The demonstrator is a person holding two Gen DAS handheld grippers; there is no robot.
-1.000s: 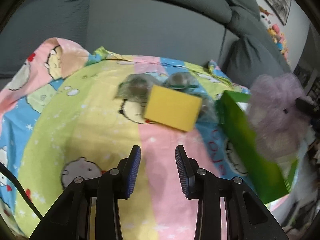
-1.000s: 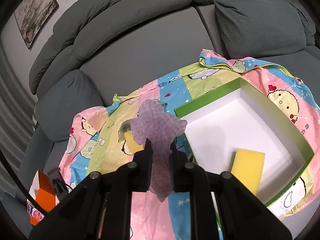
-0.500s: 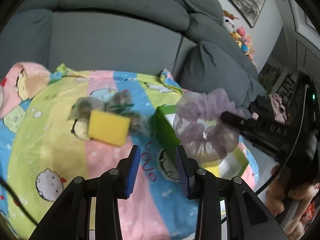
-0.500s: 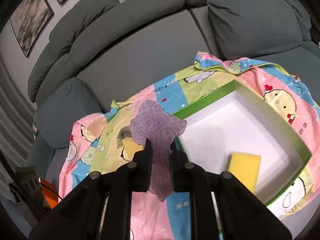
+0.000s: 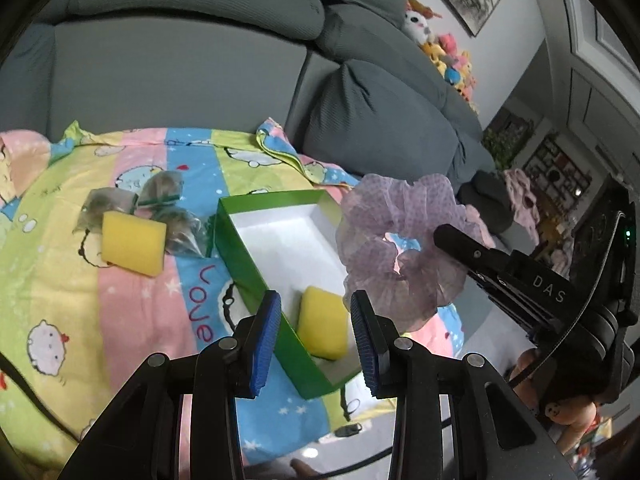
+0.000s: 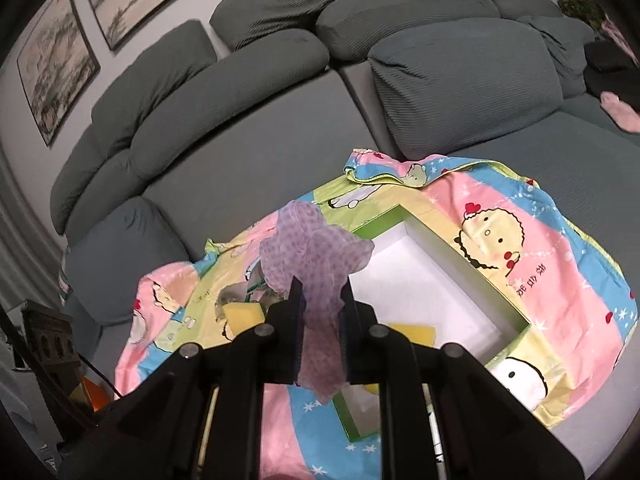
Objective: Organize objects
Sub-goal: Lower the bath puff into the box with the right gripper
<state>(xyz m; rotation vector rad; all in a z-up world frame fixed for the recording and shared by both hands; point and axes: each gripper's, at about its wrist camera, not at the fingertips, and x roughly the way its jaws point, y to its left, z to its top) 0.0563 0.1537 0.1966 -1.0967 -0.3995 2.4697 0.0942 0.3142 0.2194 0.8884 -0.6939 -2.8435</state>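
On the cartoon blanket (image 5: 132,312), far left, 1 yellow sponge (image 5: 133,249) lies against 3 clear packets (image 5: 160,204). To their right stands the green box (image 5: 256,280), a 2nd sponge (image 5: 323,328) in its near end. The left gripper (image 5: 316,332) hangs above that end, jaws apart and empty. Further right, the right gripper (image 6: 322,304) is clamped on the purple scrunchie (image 5: 396,248), held above the box's right side. The step looks like delivery; next it should lower over the white floor and let go.

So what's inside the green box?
The green box holds one yellow sponge on its white floor. The purple scrunchie, held above by the right gripper, hides the far corner.
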